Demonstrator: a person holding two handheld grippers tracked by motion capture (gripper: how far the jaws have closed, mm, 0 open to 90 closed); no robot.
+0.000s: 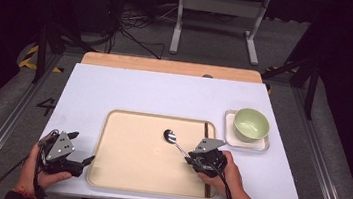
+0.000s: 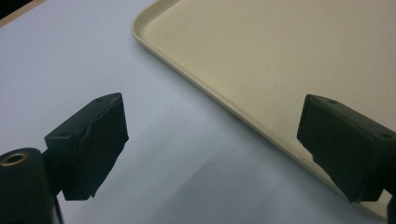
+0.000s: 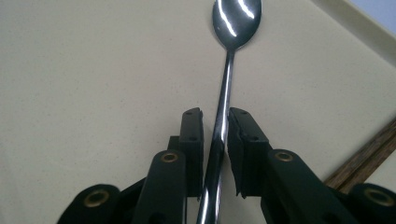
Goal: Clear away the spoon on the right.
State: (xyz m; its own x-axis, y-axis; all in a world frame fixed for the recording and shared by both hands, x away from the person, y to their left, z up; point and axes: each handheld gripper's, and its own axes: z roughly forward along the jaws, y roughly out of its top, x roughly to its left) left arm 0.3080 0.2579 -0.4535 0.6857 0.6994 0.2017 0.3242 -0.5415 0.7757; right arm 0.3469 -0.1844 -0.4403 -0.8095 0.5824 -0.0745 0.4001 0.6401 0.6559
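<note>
A metal spoon [image 1: 175,143] lies on the beige tray [image 1: 132,165], its bowl pointing away and to the left. My right gripper [image 1: 189,157] is low over the tray, at the spoon's handle end. In the right gripper view the handle [image 3: 223,100] runs between the jaws of the right gripper [image 3: 215,126]; a thin gap shows on the left side, so the pads do not clamp it. My left gripper [image 1: 83,147] rests at the tray's left edge, its jaws [image 2: 215,144] spread wide with nothing between them, over the white table and the tray rim [image 2: 196,84].
A green bowl [image 1: 251,124] stands on a white square plate [image 1: 228,135] just right of the tray. A dark wooden stick [image 1: 206,130] lies along the tray's right side. The white tabletop [image 1: 165,93] stretches beyond the tray.
</note>
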